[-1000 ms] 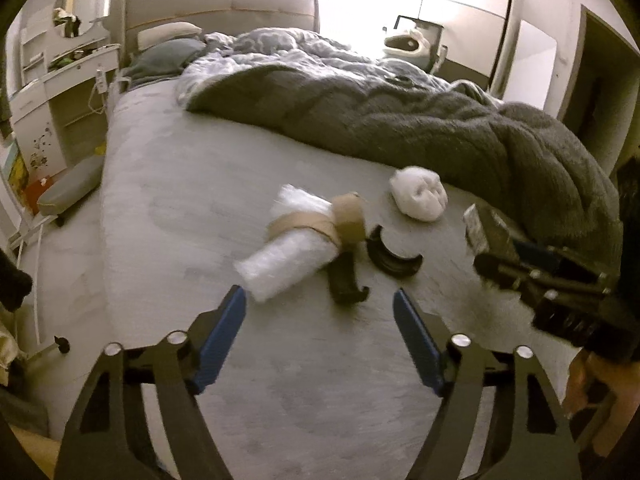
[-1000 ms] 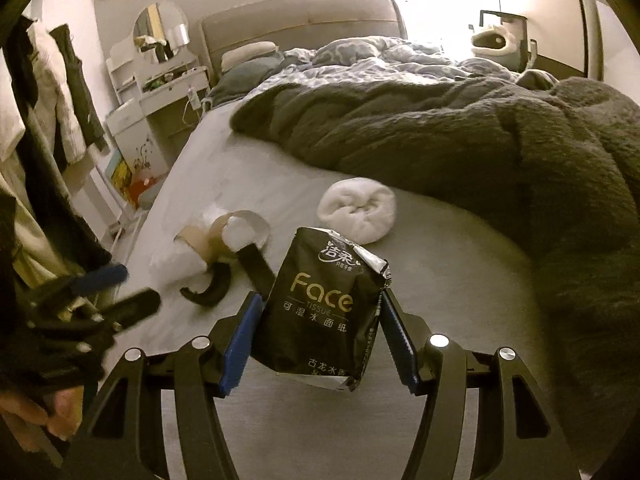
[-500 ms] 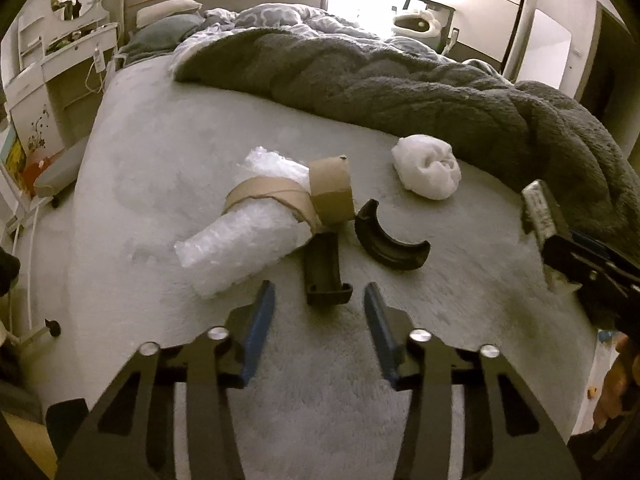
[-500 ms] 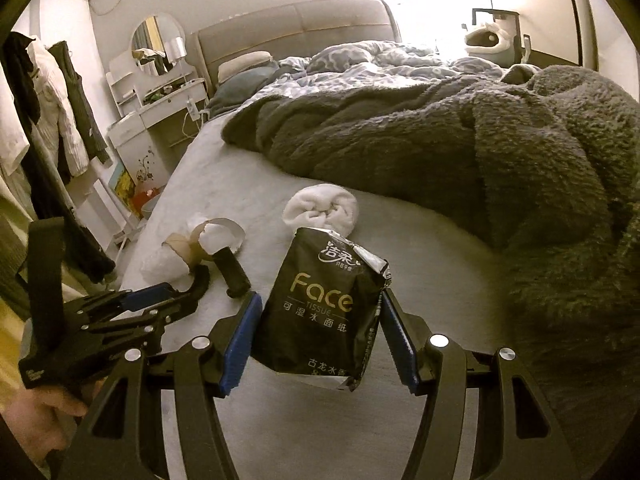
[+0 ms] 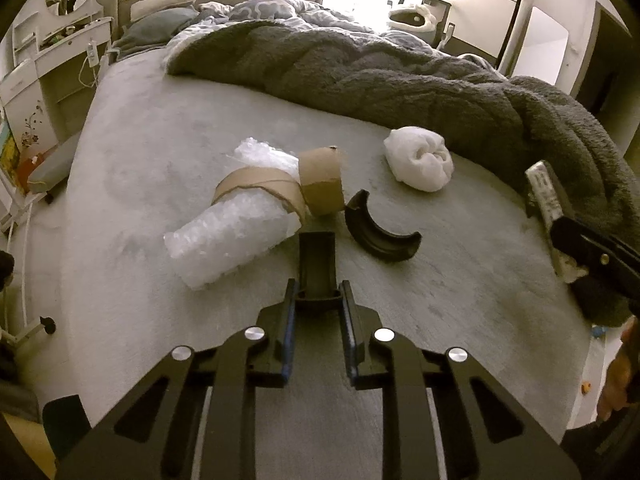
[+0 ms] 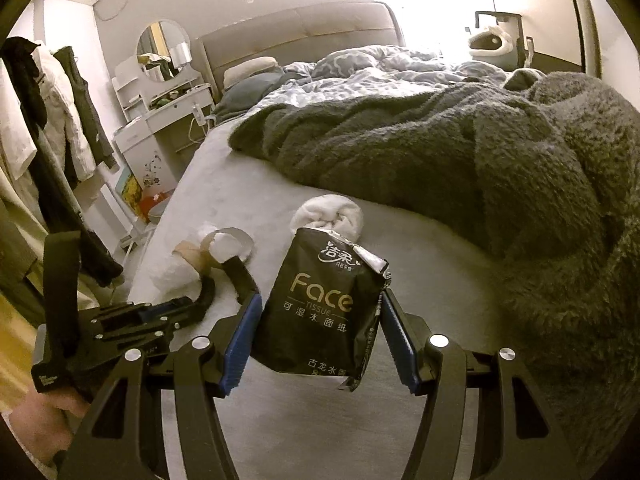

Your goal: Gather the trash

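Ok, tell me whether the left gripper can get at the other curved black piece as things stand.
Probably not yet: the left gripper is shut on the straight black piece. The curved black piece lies bare on the bed just right of it.

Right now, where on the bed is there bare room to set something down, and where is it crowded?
Bare sheet lies left of the bubble wrap roll, and in front of the white wad up to the grey blanket. It is crowded mid-bed: roll, cardboard tape core and curved black piece cluster where the left gripper works.
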